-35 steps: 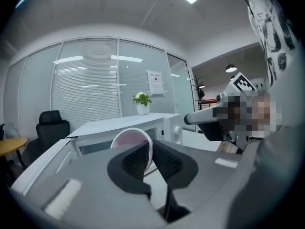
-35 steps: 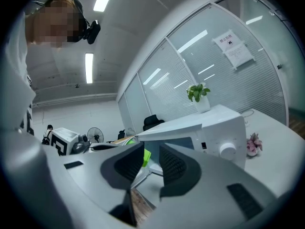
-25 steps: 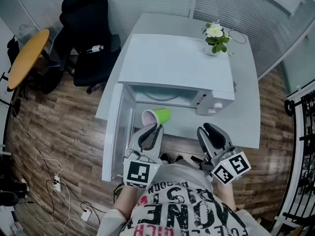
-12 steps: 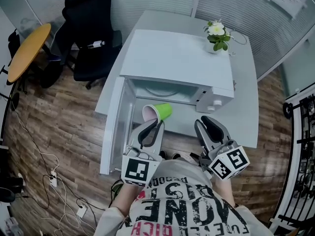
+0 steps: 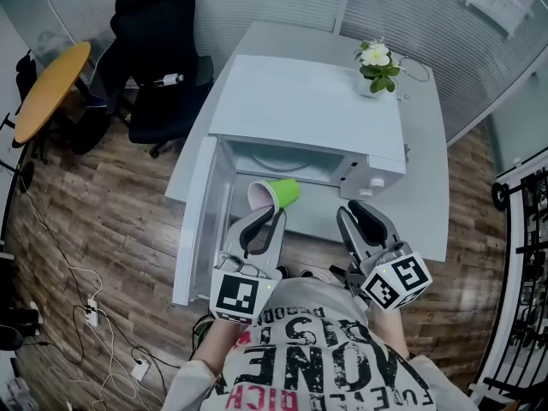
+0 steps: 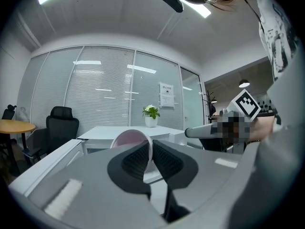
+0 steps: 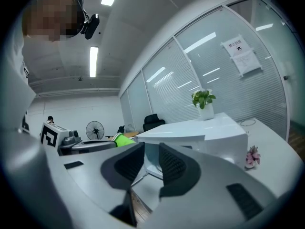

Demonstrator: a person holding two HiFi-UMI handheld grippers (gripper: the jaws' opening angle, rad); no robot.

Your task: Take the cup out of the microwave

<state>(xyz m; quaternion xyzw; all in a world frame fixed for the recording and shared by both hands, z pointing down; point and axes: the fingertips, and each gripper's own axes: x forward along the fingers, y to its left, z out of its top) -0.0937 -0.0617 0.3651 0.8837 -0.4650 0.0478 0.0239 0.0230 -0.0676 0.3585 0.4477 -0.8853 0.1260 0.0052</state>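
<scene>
Left gripper (image 5: 267, 216) fingers clamp cup (image 5: 277, 196) rim, so cup hangs sideways just outside microwave (image 5: 308, 110) mouth. Right gripper (image 5: 360, 217) before microwave front, fingers apart, empty, likely spare.

We see the cup (image 5: 278, 194), green outside and pink inside, tipped on its side with its mouth toward us. The left gripper (image 5: 271, 219) pinches its rim, just in front of the white microwave (image 5: 300, 110), whose door (image 5: 202, 221) stands swung open at the left.
</scene>
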